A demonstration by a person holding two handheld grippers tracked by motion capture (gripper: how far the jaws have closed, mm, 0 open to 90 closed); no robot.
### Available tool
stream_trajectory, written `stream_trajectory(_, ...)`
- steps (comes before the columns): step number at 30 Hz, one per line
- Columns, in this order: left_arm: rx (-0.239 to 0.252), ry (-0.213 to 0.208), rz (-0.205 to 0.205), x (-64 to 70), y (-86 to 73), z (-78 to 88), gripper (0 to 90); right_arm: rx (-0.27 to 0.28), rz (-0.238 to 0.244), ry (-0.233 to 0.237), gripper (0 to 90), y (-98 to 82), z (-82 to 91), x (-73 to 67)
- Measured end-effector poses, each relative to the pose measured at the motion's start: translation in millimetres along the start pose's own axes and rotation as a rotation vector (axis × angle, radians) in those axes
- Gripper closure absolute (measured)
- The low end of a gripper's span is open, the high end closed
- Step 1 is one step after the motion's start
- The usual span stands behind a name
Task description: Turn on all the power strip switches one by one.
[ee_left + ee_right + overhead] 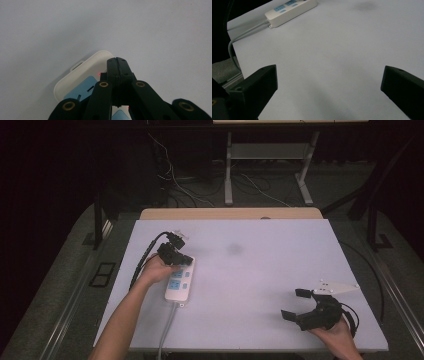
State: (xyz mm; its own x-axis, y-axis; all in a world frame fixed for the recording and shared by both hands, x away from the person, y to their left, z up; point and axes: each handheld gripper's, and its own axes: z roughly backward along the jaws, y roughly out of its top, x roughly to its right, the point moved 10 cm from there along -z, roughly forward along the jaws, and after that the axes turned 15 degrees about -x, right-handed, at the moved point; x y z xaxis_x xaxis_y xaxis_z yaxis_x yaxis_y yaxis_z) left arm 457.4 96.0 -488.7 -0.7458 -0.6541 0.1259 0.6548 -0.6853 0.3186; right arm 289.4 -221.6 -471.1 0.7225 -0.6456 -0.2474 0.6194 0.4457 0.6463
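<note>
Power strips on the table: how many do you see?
1. The power strip lies on the table's left side under the left tool, which is shut over its far end; its grey cord runs off the near edge.

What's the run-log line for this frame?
left gripper: shut, over power strip far end | right gripper: open, empty, near table right edge | strip cable: off near edge

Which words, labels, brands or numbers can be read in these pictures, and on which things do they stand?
None can be read.
Power strip: its blue socket panels carry slots and no legible print; any marking is too small or blurred.
Left gripper, right gripper and table: no text visible.
</note>
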Motion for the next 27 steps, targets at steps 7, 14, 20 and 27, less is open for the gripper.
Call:
stream_trajectory(7, -0.004, 0.007, -0.001, 0.2, 0.1, 0.1, 89.5, 0.002, -0.002, 0.001, 0.6, 0.0, 0.6, -0.5)
stream_trajectory(14, -0.018, 0.056, -0.020, 2.3, 0.8, 0.2, 89.4, 0.005, -0.006, -0.002, 0.6, 0.0, 1.4, 0.3)
stream_trajectory(20, -0.014, 0.048, -0.019, 3.6, 1.5, 1.9, 89.2, 0.007, -0.006, -0.002, 0.6, 0.2, 1.7, 0.4)
stream_trajectory(27, 0.043, 0.017, -0.038, 13.1, 6.8, 14.5, 84.6, 0.010, -0.007, -0.001, 0.6, 0.1, 2.2, 1.0)
